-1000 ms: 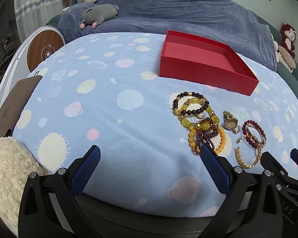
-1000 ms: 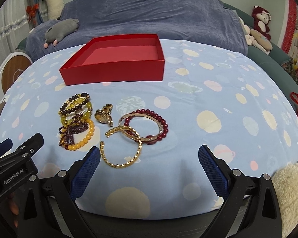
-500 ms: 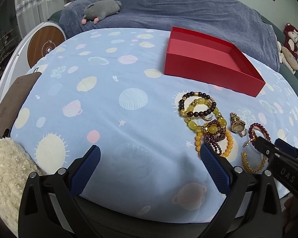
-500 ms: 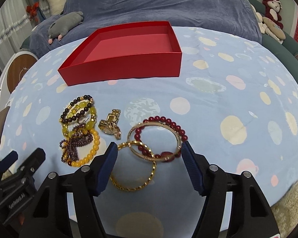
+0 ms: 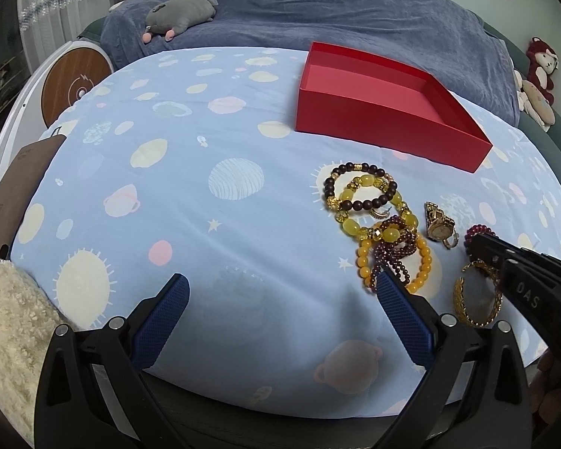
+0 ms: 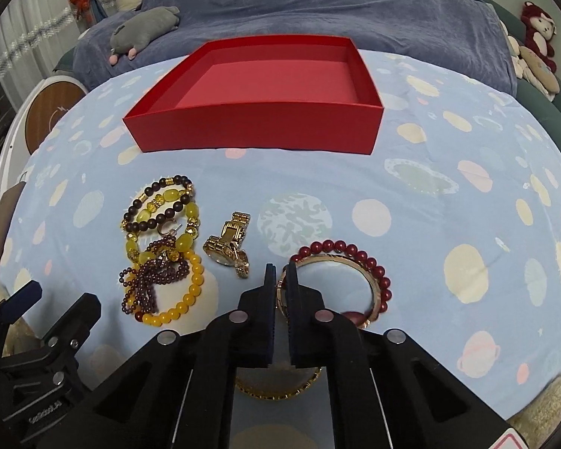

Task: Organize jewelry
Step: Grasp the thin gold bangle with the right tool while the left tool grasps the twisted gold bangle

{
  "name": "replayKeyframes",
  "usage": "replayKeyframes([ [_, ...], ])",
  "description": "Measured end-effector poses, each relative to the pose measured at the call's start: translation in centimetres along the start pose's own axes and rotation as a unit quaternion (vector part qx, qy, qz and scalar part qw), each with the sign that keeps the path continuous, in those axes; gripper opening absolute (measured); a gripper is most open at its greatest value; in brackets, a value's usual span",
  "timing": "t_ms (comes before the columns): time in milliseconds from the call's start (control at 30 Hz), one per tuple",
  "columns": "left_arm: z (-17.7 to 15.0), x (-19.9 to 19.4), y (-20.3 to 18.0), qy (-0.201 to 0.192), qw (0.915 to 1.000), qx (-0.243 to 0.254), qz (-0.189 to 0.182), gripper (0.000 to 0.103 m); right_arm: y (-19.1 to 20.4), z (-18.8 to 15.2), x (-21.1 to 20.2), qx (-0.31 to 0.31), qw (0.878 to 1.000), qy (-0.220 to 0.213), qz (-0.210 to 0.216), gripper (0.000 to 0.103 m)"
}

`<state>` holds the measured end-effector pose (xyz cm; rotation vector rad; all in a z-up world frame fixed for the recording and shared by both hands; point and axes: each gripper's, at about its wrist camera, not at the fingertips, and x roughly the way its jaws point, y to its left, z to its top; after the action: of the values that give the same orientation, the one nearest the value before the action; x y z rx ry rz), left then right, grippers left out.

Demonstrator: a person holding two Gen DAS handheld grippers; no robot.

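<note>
Left wrist view shows the left gripper [image 5: 280, 305] spread wide over the table [image 5: 190, 232] near beaded bracelets [image 5: 370, 217], while right wrist view shows the right gripper [image 6: 280, 280], jaws just closed, clenched on the rose-gold bangle [image 6: 370, 284] before the red box [image 6: 258, 127].

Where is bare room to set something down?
The left half of the planet-print blue cloth and its stretch right of the red cardboard tray. The tray floor is bare. Crowded: beaded bracelets, gold watch, bangles.
</note>
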<state>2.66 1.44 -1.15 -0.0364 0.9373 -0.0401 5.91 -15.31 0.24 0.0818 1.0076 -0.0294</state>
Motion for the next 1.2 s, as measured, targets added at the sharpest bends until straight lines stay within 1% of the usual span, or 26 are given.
replayKeyframes([
  [200,-0.2,-0.3,-0.5,-0.001,0.9999,0.011,-0.006,0.096,-2.3,-1.1,-2.2,0.033,0.999,-0.015,0.005,0.004],
  [300,-0.3,-0.4,-0.8,0.004,0.9998,0.010,-0.018,0.096,-3.0,-1.7,-3.4,0.044,0.999,-0.019,0.007,0.003],
  [500,-0.4,-1.1,-1.6,-0.001,0.9993,0.019,-0.031,0.096,-4.0,-2.7,-4.7,0.056,0.998,-0.021,0.012,0.003],
  [700,-0.7,-1.7,-4.0,0.003,0.9976,0.044,-0.053,0.094,-5.2,-2.7,-5.8,0.078,0.996,-0.033,0.010,0.003],
  [767,-0.7,-1.8,-5.1,0.007,0.9966,0.047,-0.067,0.093,-5.8,-2.8,-6.2,0.091,0.995,-0.032,0.007,0.004],
  [900,-0.7,-1.2,-7.2,0.030,0.9940,0.045,-0.095,0.089,-7.0,-3.1,-6.6,0.109,0.994,-0.028,0.004,0.004],
  [933,-0.8,-1.0,-7.8,0.035,0.9932,0.047,-0.100,0.088,-7.3,-3.1,-6.7,0.113,0.993,-0.029,0.004,0.004],
  [1000,-1.0,-0.4,-8.7,0.041,0.9926,0.057,-0.099,0.084,-7.7,-3.2,-6.7,0.121,0.992,-0.029,0.004,0.004],
  [1033,-1.0,0.0,-9.2,0.047,0.9922,0.062,-0.098,0.081,-7.8,-3.3,-6.7,0.125,0.992,-0.029,0.005,0.004],
  [1133,-1.0,1.0,-9.8,0.062,0.9913,0.063,-0.098,0.065,-7.8,-3.3,-6.5,0.125,0.992,-0.027,0.007,0.004],
  [1167,-1.0,1.3,-10.0,0.065,0.9913,0.063,-0.095,0.062,-7.8,-3.3,-6.5,0.124,0.992,-0.026,0.007,0.004],
  [1200,-1.0,1.4,-10.1,0.061,0.9919,0.066,-0.090,0.062,-7.7,-3.4,-6.4,0.123,0.992,-0.026,0.008,0.004],
])
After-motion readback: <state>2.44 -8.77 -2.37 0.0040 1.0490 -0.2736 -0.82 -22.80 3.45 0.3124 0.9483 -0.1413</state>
